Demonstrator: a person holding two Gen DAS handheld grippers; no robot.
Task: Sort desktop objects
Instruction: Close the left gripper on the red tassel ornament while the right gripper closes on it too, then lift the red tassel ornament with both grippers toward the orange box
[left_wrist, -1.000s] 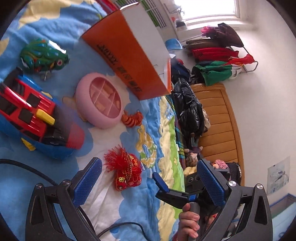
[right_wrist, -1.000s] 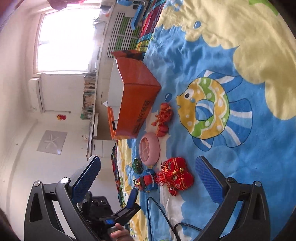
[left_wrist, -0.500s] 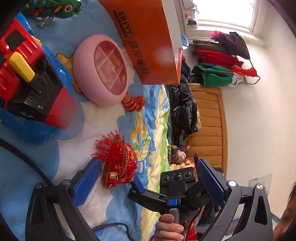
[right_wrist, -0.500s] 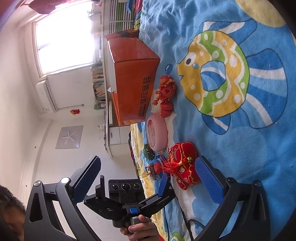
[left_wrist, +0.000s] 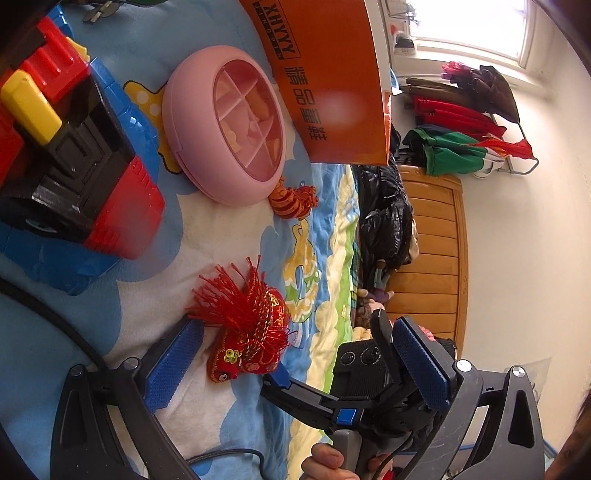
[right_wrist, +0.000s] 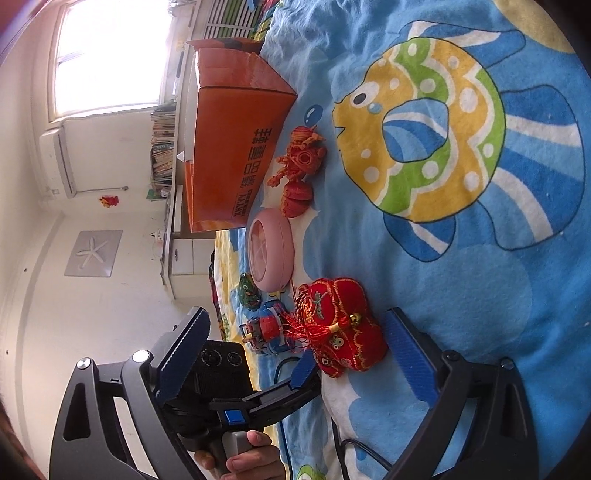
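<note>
- Fingers (left_wrist: 173, 369) of the left gripper (left_wrist: 295, 365) stand wide apart and hold nothing; the red embroidered plush (left_wrist: 251, 339) lies between them, nearer the left pad, on the fish-print blanket (left_wrist: 229, 236).
- Left of the plush in the left wrist view lies a red and blue toy truck (left_wrist: 70, 158); beyond it sit a pink compartment case (left_wrist: 225, 129), a small orange figure (left_wrist: 293, 197) and an orange box (left_wrist: 332, 81).
- Fingers of the right gripper (right_wrist: 295, 354) are equally wide open and empty, and the plush (right_wrist: 340, 328) sits between them too, close to the right pad, with the left gripper's blue tip touching or just under its near edge.
- Judging by its stuffed body and loose tassel, the plush should be light, soft and squashy, not fragile, and unlikely to slip against ribbed pads.
- Best hold, I think, is across the padded body rather than the tassel threads, which would slide or pull loose.
- Both grippers bracket the same toy, so one closing first risks pinching the other's finger.
- Soft bedding beneath may give way when pressed.
</note>
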